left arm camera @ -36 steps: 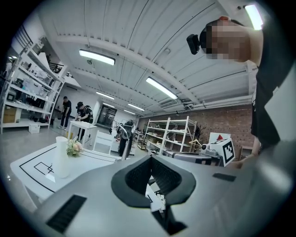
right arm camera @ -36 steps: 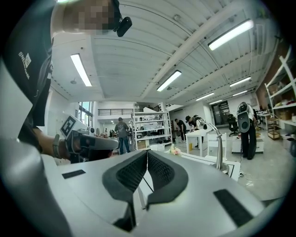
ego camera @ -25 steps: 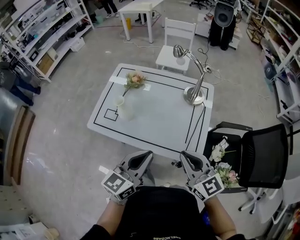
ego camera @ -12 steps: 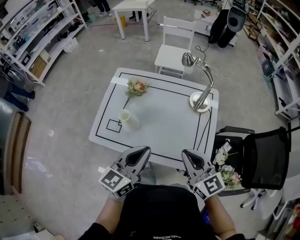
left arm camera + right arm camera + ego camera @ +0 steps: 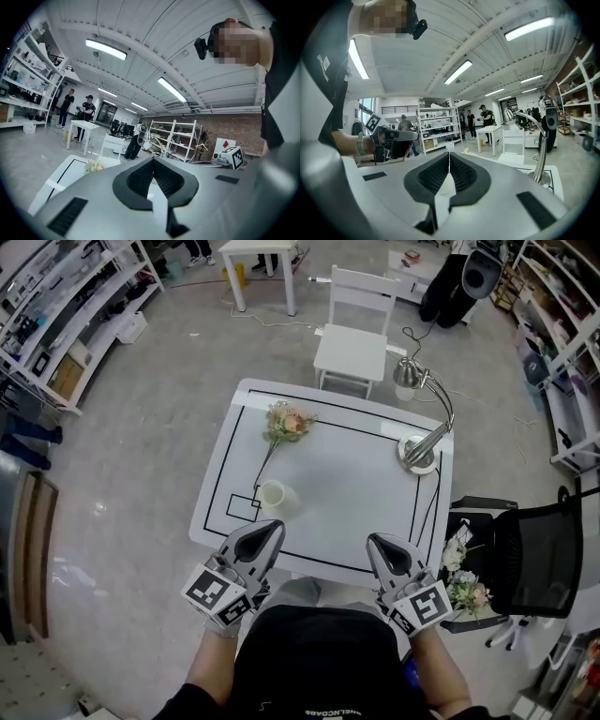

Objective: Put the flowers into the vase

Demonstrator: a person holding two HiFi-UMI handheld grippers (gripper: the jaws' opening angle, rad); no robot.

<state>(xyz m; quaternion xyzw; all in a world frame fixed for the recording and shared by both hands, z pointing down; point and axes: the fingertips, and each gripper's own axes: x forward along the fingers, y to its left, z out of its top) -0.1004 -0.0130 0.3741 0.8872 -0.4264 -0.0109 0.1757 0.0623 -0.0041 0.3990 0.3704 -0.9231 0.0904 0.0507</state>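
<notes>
Flowers (image 5: 288, 422) beyond the vase (image 5: 273, 497) look light and floppy-headed; pinch the thin stem (image 5: 268, 463) near the vase. Left hand-held gripper (image 5: 271, 527) and right hand-held gripper (image 5: 376, 541) are closed, empty.

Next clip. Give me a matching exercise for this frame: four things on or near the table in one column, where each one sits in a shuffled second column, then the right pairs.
Things
1. pink flower bunch
2. white vase
3. desk lamp
4. spare flowers

Places
A. on the seat of the black chair, right of the table
B. at the table's far right corner
C. lying on the table's far left part
D. beside the small taped square, near the table's near left corner

Pairs: 1-C, 2-D, 3-B, 4-A
</notes>
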